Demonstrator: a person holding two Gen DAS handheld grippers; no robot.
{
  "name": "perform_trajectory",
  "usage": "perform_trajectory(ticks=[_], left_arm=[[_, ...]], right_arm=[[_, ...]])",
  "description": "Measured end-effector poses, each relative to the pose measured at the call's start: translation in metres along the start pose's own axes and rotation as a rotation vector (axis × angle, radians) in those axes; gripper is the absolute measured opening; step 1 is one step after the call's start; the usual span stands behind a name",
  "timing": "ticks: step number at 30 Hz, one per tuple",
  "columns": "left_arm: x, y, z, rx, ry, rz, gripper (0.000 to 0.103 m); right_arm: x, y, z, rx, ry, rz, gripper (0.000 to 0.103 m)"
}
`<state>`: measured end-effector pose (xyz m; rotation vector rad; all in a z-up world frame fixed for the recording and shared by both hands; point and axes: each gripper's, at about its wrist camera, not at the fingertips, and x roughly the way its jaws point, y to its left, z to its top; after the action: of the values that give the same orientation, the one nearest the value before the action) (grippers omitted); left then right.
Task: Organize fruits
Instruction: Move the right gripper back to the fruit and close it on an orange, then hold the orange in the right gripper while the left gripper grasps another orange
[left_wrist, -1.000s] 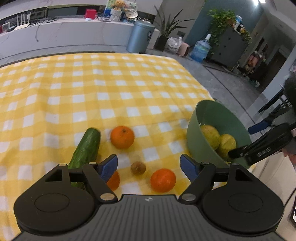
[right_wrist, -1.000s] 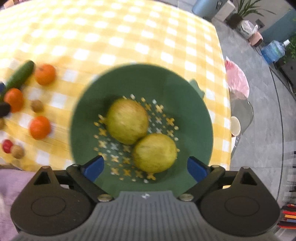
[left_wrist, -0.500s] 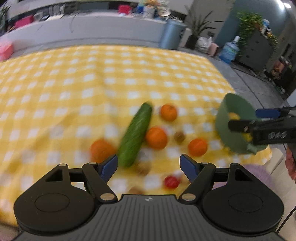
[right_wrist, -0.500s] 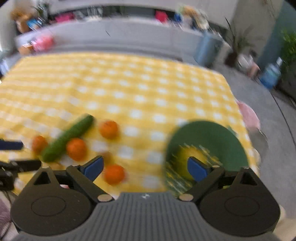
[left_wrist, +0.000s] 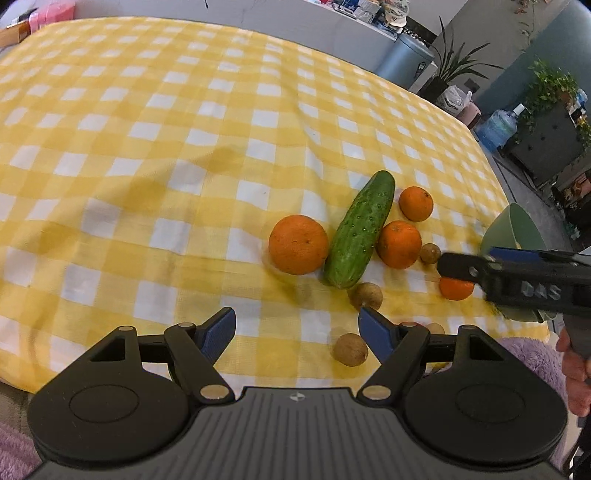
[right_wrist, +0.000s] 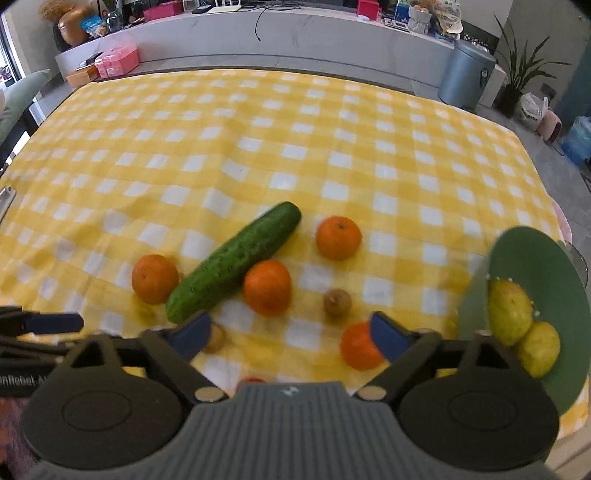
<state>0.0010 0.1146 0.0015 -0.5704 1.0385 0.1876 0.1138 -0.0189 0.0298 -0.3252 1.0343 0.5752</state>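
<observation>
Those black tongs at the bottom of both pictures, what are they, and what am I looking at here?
They are hand-held tongs, one in each of a person's hands, each carrying a camera that looks along its two blue tips. One picture is from the left tongs, the other from the right tongs. Neither holds anything; the right pair is closing on nothing. On the yellow checked cloth lie a cucumber, four oranges and some small brown fruits. A green bowl at the right edge holds two yellow-green fruits.
</observation>
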Motion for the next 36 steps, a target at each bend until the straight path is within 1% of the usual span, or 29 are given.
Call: perform_trajectory(ticks=[2, 4, 8, 11, 16, 19, 22, 23, 26, 30, 34, 36], left_arm=[[0.003, 0.003, 0.001, -0.01, 0.007, -0.013, 0.089], [0.006, 0.006, 0.003, -0.019, 0.01, -0.025, 0.089], [0.01, 0.011, 0.006, -0.03, 0.012, -0.031, 0.089], [0.014, 0.014, 0.009, -0.038, 0.019, -0.035, 0.089], [0.02, 0.017, 0.011, -0.045, 0.034, -0.048, 0.089], [0.019, 0.016, 0.011, -0.04, 0.035, -0.051, 0.089], [0.018, 0.015, 0.012, -0.041, 0.031, -0.054, 0.089], [0.018, 0.015, 0.012, -0.042, 0.03, -0.052, 0.089], [0.019, 0.016, 0.012, -0.045, 0.036, -0.046, 0.089], [0.023, 0.018, 0.013, -0.057, 0.047, -0.04, 0.089], [0.022, 0.018, 0.013, -0.056, 0.045, -0.042, 0.089], [0.022, 0.018, 0.013, -0.056, 0.043, -0.045, 0.089]], right_arm=[[0.011, -0.001, 0.006, 0.03, -0.005, 0.011, 0.051], [0.023, 0.001, 0.012, 0.053, 0.007, 0.013, 0.042], [0.045, 0.002, 0.021, 0.055, 0.041, -0.043, 0.034], [0.05, -0.004, 0.024, 0.096, 0.049, -0.022, 0.034], [0.054, -0.014, 0.029, 0.122, 0.07, 0.01, 0.035], [0.057, -0.018, 0.03, 0.144, 0.087, 0.074, 0.034], [0.069, -0.013, 0.03, 0.132, 0.12, 0.104, 0.035], [0.073, -0.01, 0.031, 0.127, 0.135, 0.117, 0.037], [0.079, 0.0, 0.032, 0.064, 0.136, 0.07, 0.037], [0.08, 0.001, 0.032, 0.044, 0.148, 0.074, 0.037], [0.082, -0.003, 0.031, 0.074, 0.158, 0.081, 0.041], [0.082, -0.002, 0.031, 0.071, 0.157, 0.08, 0.041]])
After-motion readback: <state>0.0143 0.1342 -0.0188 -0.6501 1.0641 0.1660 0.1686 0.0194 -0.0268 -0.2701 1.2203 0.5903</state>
